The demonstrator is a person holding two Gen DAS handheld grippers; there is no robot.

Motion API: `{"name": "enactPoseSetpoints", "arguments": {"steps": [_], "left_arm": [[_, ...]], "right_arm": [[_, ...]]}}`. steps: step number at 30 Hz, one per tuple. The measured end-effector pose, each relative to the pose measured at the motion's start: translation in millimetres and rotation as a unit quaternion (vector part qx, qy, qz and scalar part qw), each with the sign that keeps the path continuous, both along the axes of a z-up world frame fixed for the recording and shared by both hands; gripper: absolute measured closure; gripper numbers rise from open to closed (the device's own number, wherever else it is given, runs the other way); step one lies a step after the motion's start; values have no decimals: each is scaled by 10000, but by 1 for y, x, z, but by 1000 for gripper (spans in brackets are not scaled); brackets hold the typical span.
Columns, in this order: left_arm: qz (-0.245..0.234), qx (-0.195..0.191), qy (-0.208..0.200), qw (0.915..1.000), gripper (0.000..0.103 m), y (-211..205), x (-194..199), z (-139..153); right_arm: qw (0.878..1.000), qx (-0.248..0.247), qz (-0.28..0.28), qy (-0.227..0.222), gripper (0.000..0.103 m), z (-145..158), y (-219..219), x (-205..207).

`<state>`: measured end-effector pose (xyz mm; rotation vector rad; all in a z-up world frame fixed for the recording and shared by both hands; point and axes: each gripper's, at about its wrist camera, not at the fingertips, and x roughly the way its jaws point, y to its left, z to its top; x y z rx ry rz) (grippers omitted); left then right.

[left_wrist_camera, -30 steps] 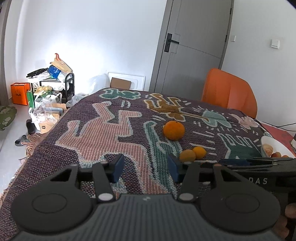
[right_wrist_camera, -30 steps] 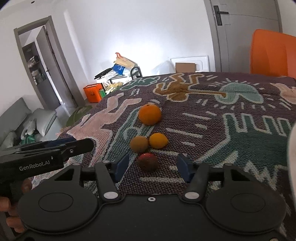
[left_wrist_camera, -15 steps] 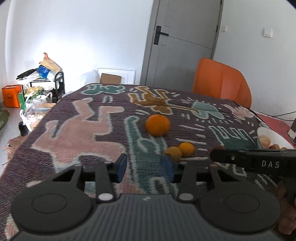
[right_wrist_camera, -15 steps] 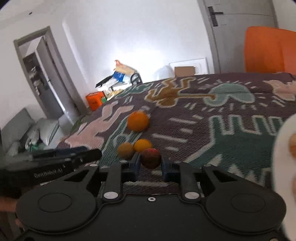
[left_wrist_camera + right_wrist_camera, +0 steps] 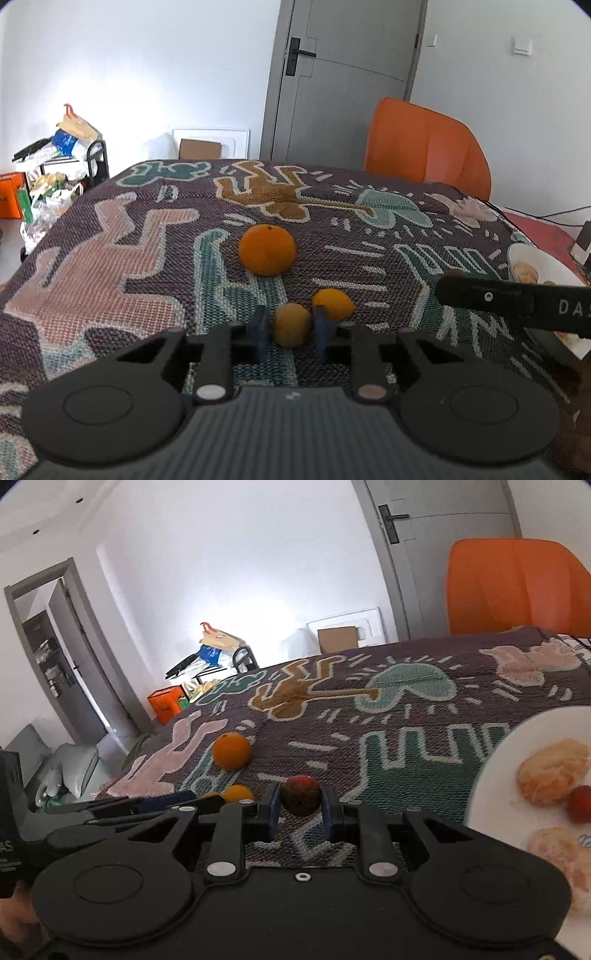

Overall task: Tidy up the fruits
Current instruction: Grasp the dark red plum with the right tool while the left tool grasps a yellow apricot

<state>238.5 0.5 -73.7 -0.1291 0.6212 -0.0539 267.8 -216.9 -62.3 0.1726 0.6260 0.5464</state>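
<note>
Resting on the patterned blanket [image 5: 110, 266] that covers the bench are three loose fruits: one large orange [image 5: 266, 249], one small orange citrus [image 5: 333, 303], and one dull yellow fruit [image 5: 291, 324]. A fourth, a dark red fruit [image 5: 301, 795], is off the blanket, clamped between the blue pads of the right gripper [image 5: 298, 806]. The left gripper [image 5: 290, 328] has its fingers [image 5: 259, 329] drawn in on either side of the dull yellow fruit, the pads at or very near its skin; firm contact cannot be judged from either view. The small orange citrus lies just beside that fruit, behind the right-hand pad, and the large orange sits farther back, apart from both.

A white plate [image 5: 495, 775] lies at the right edge of the bench, close to the right gripper, and carries three items that show clearly: two pale peeled citrus pieces [image 5: 550, 771] and one small red fruit [image 5: 581, 806]. The plate's rim toward the gripper is bare.

Open blanket spreads to the left and behind the fruits up to the far edge, where an orange chair [image 5: 424, 147] stands; the left edge drops to the floor beside a cluttered rack [image 5: 59, 162].
</note>
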Motion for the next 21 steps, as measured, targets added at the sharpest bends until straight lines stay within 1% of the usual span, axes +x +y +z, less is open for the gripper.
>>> {"name": "enactPoseSetpoints", "arguments": {"steps": [5,11,14,21], "left_arm": [[20,-27,-75,10000,79,-6,-8,11],[-105,-76,-183,9997,79,-21,-21,29],[-204,-65,-272,9994,79,-31,-26,38],[-459,-152,-374,9981,79,-57,-28,49]], "right_arm": [[10000,37,-39,-37,81,2,-3,-1],[9996,29,-146,-250,81,11,-7,-11],[9992,130,-224,-313,81,15,-15,-20],[9981,124,-479,-379,81,17,-46,-39]]}}
